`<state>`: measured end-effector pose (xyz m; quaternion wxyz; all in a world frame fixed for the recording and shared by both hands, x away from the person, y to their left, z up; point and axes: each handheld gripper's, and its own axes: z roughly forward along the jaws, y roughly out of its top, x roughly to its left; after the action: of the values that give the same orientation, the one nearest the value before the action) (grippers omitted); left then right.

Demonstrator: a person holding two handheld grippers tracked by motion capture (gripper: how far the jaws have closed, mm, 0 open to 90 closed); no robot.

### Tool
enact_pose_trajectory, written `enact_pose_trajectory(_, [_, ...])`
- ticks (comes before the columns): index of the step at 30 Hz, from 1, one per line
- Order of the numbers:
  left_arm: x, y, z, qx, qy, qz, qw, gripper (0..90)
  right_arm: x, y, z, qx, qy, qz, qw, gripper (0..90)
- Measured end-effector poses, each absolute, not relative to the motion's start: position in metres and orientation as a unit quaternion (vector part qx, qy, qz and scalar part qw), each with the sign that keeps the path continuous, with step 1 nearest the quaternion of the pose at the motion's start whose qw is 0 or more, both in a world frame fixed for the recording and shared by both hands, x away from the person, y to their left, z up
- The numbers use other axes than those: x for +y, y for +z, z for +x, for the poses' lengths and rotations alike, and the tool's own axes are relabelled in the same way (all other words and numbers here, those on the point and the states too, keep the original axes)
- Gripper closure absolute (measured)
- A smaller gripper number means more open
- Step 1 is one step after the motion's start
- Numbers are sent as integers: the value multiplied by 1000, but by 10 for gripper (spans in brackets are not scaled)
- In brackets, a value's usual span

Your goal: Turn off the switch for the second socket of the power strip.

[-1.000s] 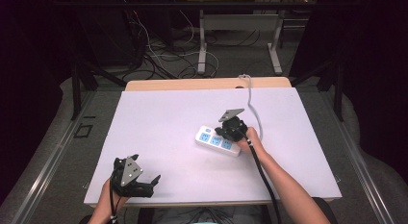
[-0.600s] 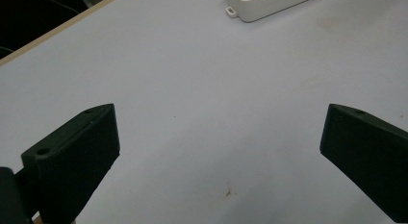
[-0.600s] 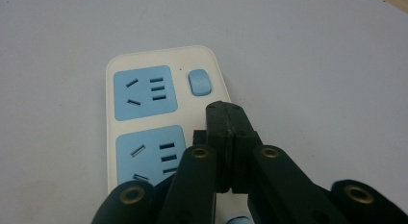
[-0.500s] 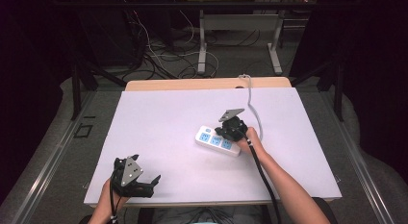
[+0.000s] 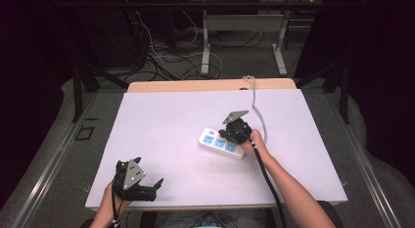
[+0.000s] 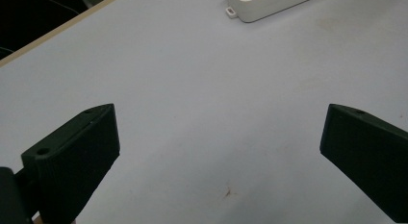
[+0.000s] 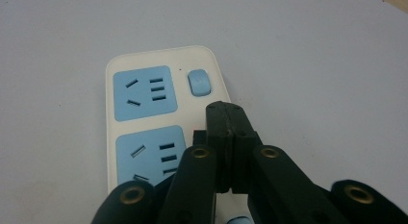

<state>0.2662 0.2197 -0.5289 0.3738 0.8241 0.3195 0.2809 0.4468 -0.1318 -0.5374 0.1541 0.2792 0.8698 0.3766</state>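
A white power strip point(image 5: 221, 144) with light blue sockets lies near the middle of the white table point(image 5: 166, 125). In the right gripper view the power strip point(image 7: 144, 118) shows two sockets and a blue switch button point(image 7: 199, 82). My right gripper point(image 7: 226, 113) is shut, jaws pressed together with nothing between them, its tips over the strip's edge just short of that button. In the high view the right gripper point(image 5: 234, 132) sits over the strip. My left gripper point(image 5: 155, 185) rests at the table's front left, open and empty. Its jaws stand wide apart over bare table in the left gripper view point(image 6: 219, 137).
The strip's white cable point(image 5: 258, 110) runs back to the table's far edge. A corner of the strip point(image 6: 269, 5) lies ahead of the left gripper. A wooden strip point(image 5: 210, 85) borders the far side, with floor cables and desk legs beyond.
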Motion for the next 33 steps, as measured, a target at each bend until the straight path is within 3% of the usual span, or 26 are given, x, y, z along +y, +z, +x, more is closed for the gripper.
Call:
enact_pose_trajectory(20, [220,-529,266,318,281,824,375,0,-131,-536,446,872,369,282,153,900])
enact_pose_trajectory(33, [220,-528,266,315,285,825,374,0,-124,-536,442,878,359,255,186,900])
